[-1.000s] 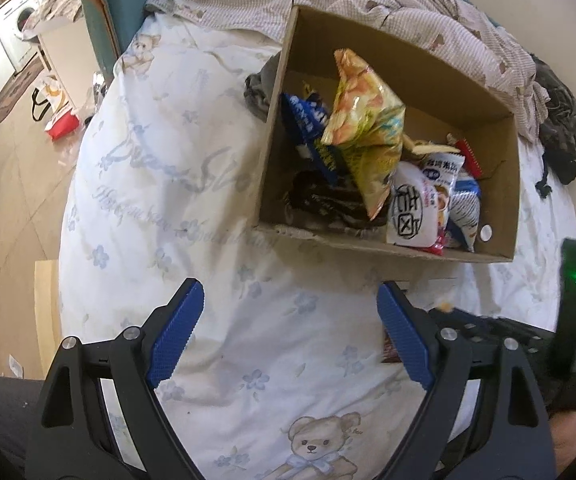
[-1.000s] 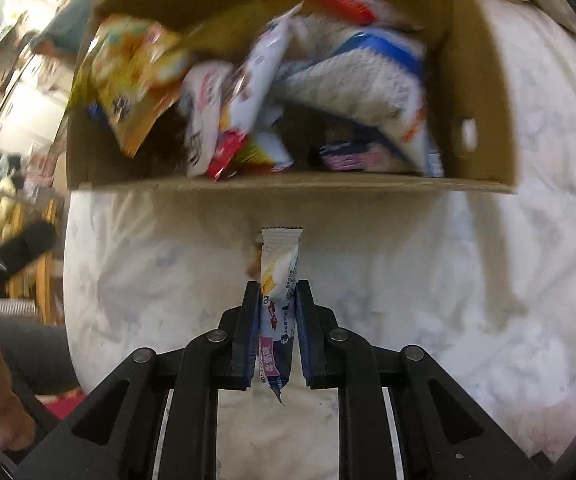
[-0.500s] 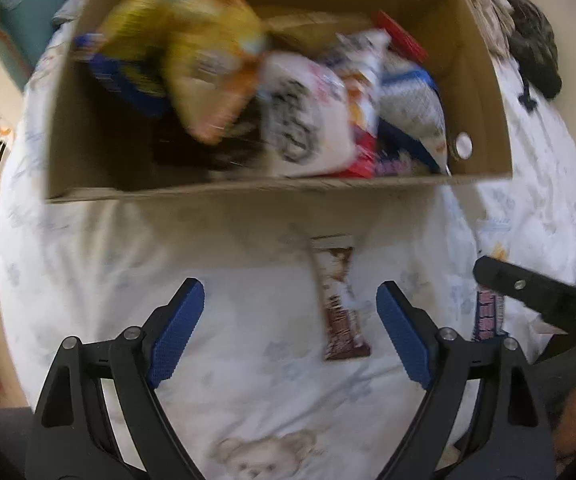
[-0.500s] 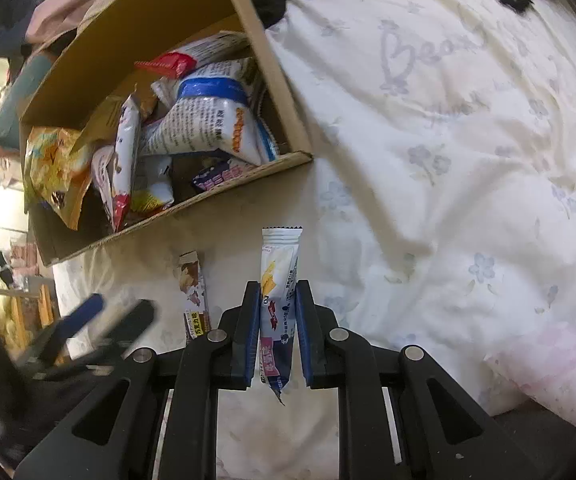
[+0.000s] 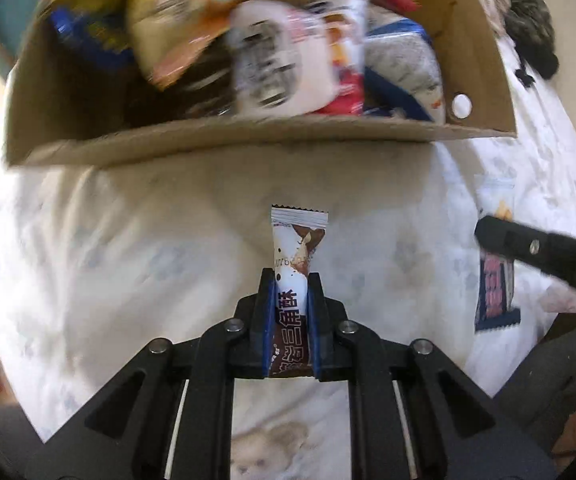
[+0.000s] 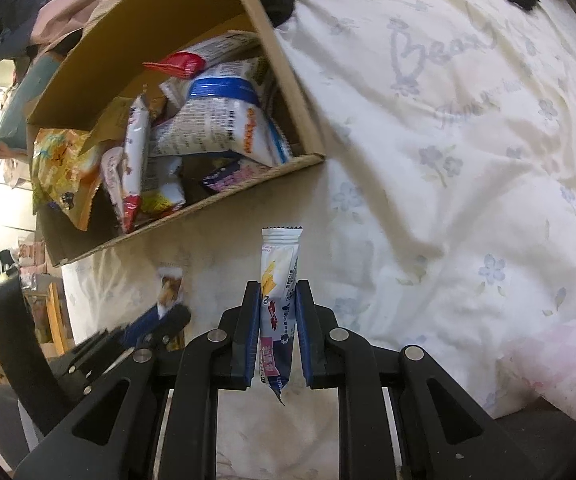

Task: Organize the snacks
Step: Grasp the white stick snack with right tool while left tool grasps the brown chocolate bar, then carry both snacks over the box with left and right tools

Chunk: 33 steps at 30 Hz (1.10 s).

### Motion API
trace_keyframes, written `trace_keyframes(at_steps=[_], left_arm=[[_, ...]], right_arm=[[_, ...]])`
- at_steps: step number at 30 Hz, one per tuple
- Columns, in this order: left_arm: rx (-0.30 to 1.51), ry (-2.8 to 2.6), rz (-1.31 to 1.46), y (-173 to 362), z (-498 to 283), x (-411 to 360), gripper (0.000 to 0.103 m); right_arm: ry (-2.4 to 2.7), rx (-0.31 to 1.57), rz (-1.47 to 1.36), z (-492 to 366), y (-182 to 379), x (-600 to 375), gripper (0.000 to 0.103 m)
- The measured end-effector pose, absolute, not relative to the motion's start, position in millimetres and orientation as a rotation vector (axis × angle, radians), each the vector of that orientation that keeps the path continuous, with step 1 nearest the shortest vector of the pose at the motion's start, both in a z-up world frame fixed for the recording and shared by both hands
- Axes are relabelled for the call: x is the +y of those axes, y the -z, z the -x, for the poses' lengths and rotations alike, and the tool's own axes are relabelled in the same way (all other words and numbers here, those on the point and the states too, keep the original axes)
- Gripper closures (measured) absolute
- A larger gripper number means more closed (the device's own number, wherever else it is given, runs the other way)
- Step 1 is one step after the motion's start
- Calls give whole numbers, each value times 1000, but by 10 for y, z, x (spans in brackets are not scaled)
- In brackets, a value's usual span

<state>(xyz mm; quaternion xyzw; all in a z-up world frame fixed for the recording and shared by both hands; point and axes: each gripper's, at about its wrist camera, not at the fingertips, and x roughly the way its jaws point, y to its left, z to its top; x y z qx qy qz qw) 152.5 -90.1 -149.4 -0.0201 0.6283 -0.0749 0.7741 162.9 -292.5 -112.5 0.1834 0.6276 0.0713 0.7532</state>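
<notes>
- The left gripper (image 5: 291, 280) is clenched on a brown-and-white snack bar (image 5: 296, 248). The bar's long axis runs along the fingers, and its crimped white end points toward the cardboard box (image 5: 247, 136). Its Chinese print is only partly readable.
- The right gripper (image 6: 276, 292) is clamped on one slim white stick packet (image 6: 279, 264), also lengthwise along the fingers. The packet's crimped end points away over the floral bedsheet (image 6: 468, 160), and its small print is illegible.
- The sheet bears the script word "Bear".
- One open box lies on the bed, crammed with several snack bags. The blue-and-white bag (image 6: 219, 120) is the largest visible on that side.
</notes>
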Motion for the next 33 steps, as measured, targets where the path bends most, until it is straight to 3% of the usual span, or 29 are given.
trace_keyframes(at_steps=[17, 27, 33], left_arm=[[1128, 11, 27, 771, -1276, -168, 92], [993, -7, 61, 155, -1367, -67, 91], [954, 10, 23, -42, -1632, -295, 91]], right_arm=[[-275, 1304, -436, -1582, 882, -2710, 85], [-396, 1062, -602, -1644, 397, -2808, 85], [-394, 1020, -596, -1864, 291, -2873, 85]])
